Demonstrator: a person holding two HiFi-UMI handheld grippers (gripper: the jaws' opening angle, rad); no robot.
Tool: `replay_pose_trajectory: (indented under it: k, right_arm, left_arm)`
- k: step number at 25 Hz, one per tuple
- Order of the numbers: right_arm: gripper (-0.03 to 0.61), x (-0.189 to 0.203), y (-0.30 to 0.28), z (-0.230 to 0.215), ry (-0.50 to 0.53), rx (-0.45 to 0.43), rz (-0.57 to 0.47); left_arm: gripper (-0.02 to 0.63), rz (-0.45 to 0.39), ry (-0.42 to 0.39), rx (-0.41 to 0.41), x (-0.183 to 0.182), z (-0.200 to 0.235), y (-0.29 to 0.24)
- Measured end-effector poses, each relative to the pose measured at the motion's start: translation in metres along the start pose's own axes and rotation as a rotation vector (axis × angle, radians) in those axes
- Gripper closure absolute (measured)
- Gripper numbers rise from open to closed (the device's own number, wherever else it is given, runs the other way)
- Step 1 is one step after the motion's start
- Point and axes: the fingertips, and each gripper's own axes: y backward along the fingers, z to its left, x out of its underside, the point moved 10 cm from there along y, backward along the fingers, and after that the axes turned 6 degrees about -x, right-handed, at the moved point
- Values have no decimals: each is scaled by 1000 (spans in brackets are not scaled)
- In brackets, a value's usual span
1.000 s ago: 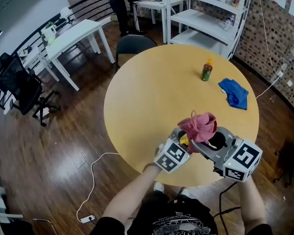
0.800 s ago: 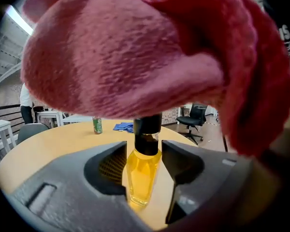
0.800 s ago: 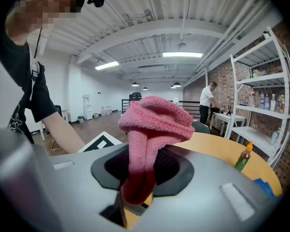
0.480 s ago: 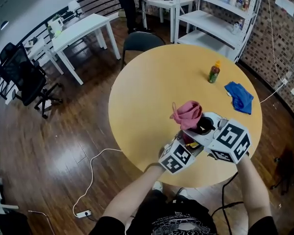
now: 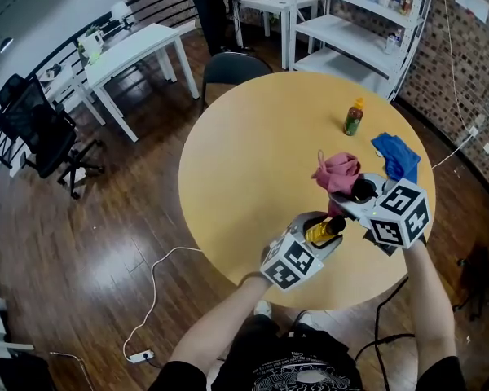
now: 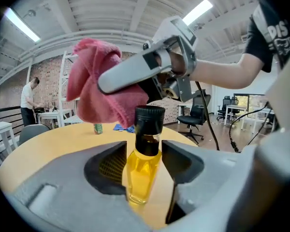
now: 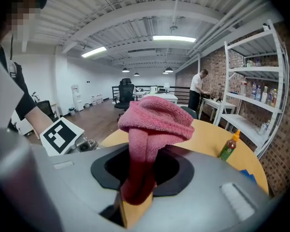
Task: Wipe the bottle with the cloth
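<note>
Room: an open workroom with a brick wall, white shelving and a dark wood floor; a round yellow wooden bench point(image 5: 253, 161) fills the middle of the head view.
Bottle: a small glass bottle of yellow liquid with a black cap point(image 6: 144, 163) is held up off the bench near its near edge, cap pointing toward the other gripper.
Left gripper point(image 5: 310, 243): clamped on the bottle's glass body, below the neck.
Right gripper point(image 7: 142, 178): closed on a lower fold of the pink terry cloth point(image 7: 152, 139), the rest bunched above its jaws.
Gap: the cloth sits near the cap; whether it touches is not clear.
Bystanders: a green sauce bottle with an orange cap point(image 5: 354, 117) and a crumpled blue cloth point(image 5: 398, 157) lie well apart on the far side.
Risk, slip: smooth glass in narrow jaws may twist or slide out if the rubbing pushes sideways, and fall to the bench or floor.
Risk, cloth: only a small fold is pinched, so dragging it could tug it free.
Risk, coverage: the jaws cover part of the body, so that part may go unwiped.
</note>
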Motion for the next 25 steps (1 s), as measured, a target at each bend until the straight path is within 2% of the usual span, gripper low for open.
replay_pose_trajectory:
  k: [3, 5, 9, 12, 16, 23, 25]
  right_arm:
    - [476, 5, 10, 0, -15, 28, -14]
    - [476, -2, 17, 7, -26, 35, -66]
    - [476, -20, 27, 29, -69, -25, -182]
    - [476, -19, 20, 44, -54, -68, -159]
    - [476, -9, 9, 47, -24, -74, -103]
    - [476, 5, 10, 34, -99, -74, -107]
    - [476, 9, 15, 26, -129, -71, -124]
  left_arm:
    - [382, 2, -5, -6, 1, 1, 4]
    - [382, 3, -6, -7, 2, 2, 7]
    - [382, 10, -15, -11, 4, 2, 7]
    - [382, -3, -6, -25, 2, 1, 8]
    - [382, -11, -17, -35, -6, 2, 7]
    - [385, -2, -15, -47, -9, 7, 6]
    - [429, -2, -14, -49, -10, 9, 5]
